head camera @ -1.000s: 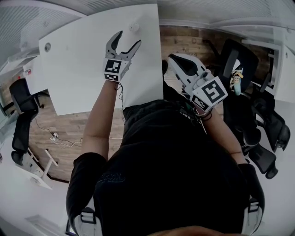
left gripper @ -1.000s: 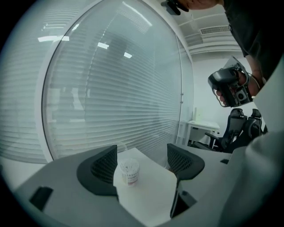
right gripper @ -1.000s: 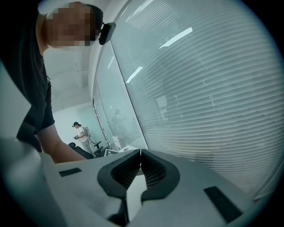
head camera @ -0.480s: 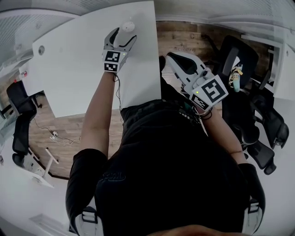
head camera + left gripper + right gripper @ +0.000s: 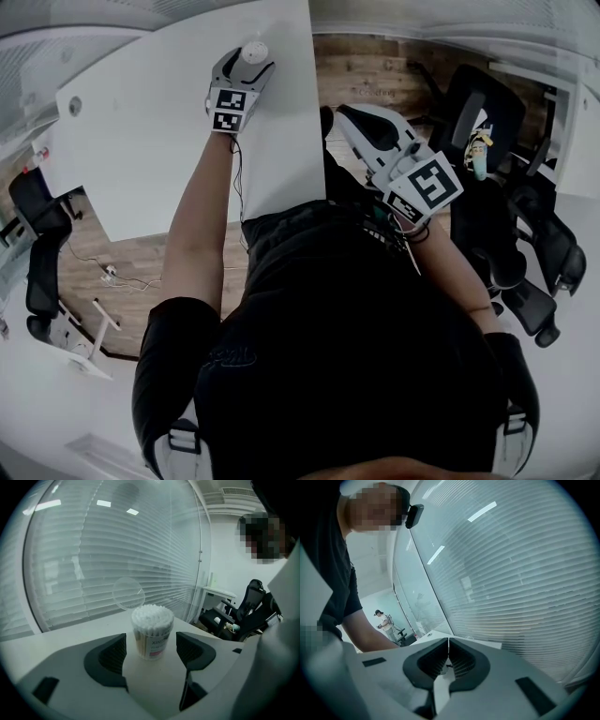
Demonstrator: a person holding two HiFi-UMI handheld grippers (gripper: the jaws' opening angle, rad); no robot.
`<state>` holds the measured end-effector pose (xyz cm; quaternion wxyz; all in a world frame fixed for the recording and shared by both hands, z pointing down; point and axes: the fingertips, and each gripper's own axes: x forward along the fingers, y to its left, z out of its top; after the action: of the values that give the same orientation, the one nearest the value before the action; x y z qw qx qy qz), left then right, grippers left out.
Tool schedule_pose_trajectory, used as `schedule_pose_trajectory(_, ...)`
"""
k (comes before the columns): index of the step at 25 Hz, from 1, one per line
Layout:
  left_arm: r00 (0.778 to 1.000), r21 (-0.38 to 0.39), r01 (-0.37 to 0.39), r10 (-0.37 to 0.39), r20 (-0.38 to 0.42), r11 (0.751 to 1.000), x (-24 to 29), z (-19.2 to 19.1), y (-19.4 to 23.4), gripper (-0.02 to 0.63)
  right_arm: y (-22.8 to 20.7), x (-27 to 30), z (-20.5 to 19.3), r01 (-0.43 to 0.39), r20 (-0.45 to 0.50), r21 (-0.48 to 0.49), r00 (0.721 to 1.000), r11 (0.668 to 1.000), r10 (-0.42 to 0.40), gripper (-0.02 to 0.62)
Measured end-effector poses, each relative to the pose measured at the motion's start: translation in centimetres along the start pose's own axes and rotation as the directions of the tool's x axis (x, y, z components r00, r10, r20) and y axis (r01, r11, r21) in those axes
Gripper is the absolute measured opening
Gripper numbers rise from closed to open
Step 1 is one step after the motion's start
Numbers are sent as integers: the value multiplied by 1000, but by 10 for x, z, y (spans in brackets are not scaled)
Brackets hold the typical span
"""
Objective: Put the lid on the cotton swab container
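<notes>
One container: the cotton swab container point(image 5: 151, 637) stands upright on the white table point(image 5: 159, 141), near its far edge. Its top is uncovered and the swab heads are packed up to the rim, so the lid is not yet on.
Lid: a faint clear disc point(image 5: 128, 593) shows just behind the container, seemingly upright on its edge. It is likely the lid, though I cannot be sure.
Left gripper: the left gripper point(image 5: 248, 66) reaches out over the table with its claw spread. One jaw sits on each side of the container with a gap on both sides, and nothing is pinched. I judge it is placed this way to steady the container while the lid goes on.
Right gripper: the right gripper point(image 5: 448, 648) hangs off the table's edge near the person's body, jaws pressed together with nothing between them. It looks parked and would have to open to fetch the lid.
Risk: the container looks tall and light, so a lopsided squeeze could tip it.
</notes>
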<state>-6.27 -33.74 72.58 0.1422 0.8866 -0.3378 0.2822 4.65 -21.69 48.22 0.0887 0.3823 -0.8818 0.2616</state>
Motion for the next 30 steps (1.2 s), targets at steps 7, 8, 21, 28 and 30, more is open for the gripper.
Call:
schedule_pose_trajectory(7,999,16,-38,39,-30,999,6,-4,4,299,0,3,-6,-10,-18,4,1000,1000,10,25)
schedule_pose_trajectory(8,998,26,-45,46,-39,999,7,-5,4,287,1,4,-6,-13,-20,3,1000,1000,13,25)
schedule_pose_trajectory(21,997,34,-58,60,-39,998,6,-2,3,244,2,-1,-4,-15,-17,-10,1000,1000,15,25)
schedule_pose_trajectory(28,999,43,-49,49,-16,998,-7,5,-9,241,13,-10,-5,-11,-7,-22,1000,1000,11,25)
schedule_pose_trajectory(30,999,47,-48,48,-11,998,-13,8,-12,241,18,-13,-4,-10,2,-25,1000,1000,10,25)
